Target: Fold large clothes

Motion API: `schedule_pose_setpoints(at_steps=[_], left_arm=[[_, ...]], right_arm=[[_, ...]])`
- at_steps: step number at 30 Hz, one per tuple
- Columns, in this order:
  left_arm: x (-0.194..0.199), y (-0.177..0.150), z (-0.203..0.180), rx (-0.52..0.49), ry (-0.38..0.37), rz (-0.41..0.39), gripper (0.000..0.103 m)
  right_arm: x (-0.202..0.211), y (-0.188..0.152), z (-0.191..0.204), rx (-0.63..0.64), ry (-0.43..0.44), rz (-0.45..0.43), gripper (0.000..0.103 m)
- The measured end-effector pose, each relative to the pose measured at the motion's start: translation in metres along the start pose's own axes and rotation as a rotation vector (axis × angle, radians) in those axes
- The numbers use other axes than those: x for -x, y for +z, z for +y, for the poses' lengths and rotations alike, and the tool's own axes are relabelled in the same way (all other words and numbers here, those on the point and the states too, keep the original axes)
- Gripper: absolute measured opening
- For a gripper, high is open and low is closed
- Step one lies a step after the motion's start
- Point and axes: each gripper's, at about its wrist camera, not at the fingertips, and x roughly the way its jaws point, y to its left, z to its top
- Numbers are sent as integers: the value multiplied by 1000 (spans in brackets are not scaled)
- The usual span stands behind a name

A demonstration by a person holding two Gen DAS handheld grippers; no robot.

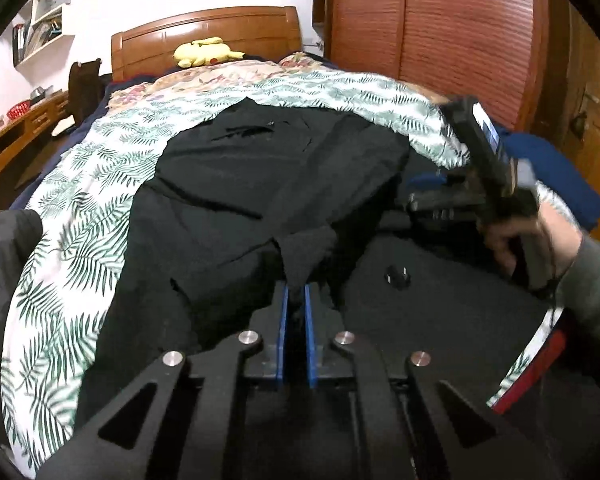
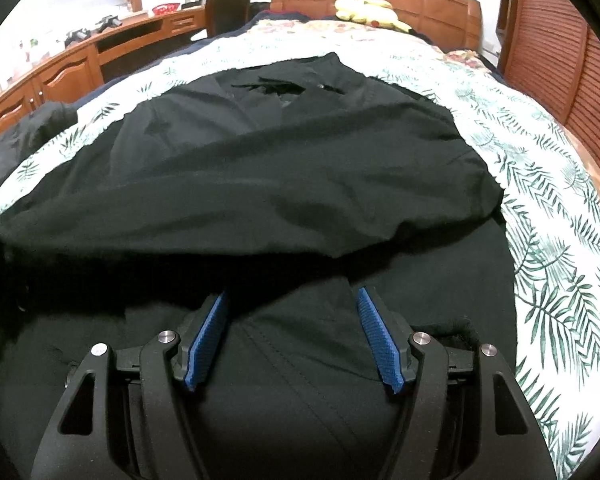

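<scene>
Your left gripper point(image 1: 296, 300) has its blue pads squeezed together on a bit of the black garment point(image 1: 260, 184). A peak of the cloth sticks up right btwn the pads.

Your right gripper point(image 2: 294, 300) has its fingers wide apart. The blue pads point(image 2: 374, 328) sit on each side of the black cloth w/ nothing pinched. It hangs just over the near part of the garment. In the left wrist view you can see your right hand point(image 1: 532, 240) holding that gripper's handle, a bit blurry.

The garment lies spread out on the bed cover w/ green leaves point(image 1: 80, 200), in the middle of the bed. One dark layer is folded over the near part. A yellow plush toy point(image 1: 204, 53) sits by the wood headboard point(image 1: 204, 36), far from the garment.
</scene>
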Motion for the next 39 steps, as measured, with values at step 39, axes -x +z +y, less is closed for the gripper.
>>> schedule_pose_setpoints(at_steps=[39], left_arm=[[61, -37, 75, 174, 118, -27, 28]], right_arm=[[5, 22, 155, 245, 443, 58, 64]])
